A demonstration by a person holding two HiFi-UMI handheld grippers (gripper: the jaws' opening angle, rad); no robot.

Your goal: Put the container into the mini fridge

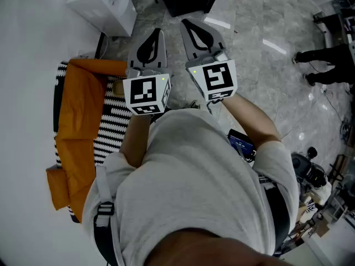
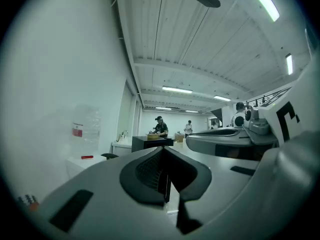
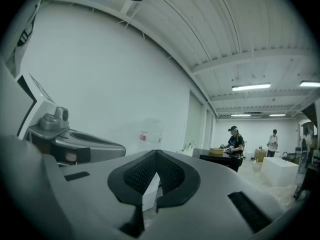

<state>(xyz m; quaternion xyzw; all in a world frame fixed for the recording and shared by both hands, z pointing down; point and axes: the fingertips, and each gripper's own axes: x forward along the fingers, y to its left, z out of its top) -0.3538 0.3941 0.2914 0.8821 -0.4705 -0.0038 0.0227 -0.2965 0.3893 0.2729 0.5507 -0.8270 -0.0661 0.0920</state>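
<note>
As the head view looks down past a grey-shirted torso, the left gripper (image 1: 158, 33) and the right gripper (image 1: 185, 22) are held side by side above a marbled floor (image 1: 266, 65), tips pointing away from the person.

Left jaws: closed together, nothing between them. Right jaws: likewise closed, nothing held. Each gripper carries a cube of square black-and-white markers, which bear patterns only and no legible text.

The task's container cannot be picked out with certainty. A tan round item (image 2: 153, 136) sits on a black table (image 2: 150, 144) far down the room, in front of a person in a cap (image 2: 161, 126) (whether this is the container cannot be told). It lies well apart from both grippers.

A white box (image 1: 105, 4) stands on the floor ahead and to the left, with a red mark at its top edge; no lettering can be read, and whether it is the mini fridge cannot be told.

A red-and-white label (image 2: 77, 130) is fixed on the white wall, its print too small to read.

An orange cloth (image 1: 77, 121) is draped over a black-and-white striped seat (image 1: 113, 126), just beside the person's left. A device with a blue screen (image 1: 239, 143) sits at the person's right hip, its writing illegible.
</note>
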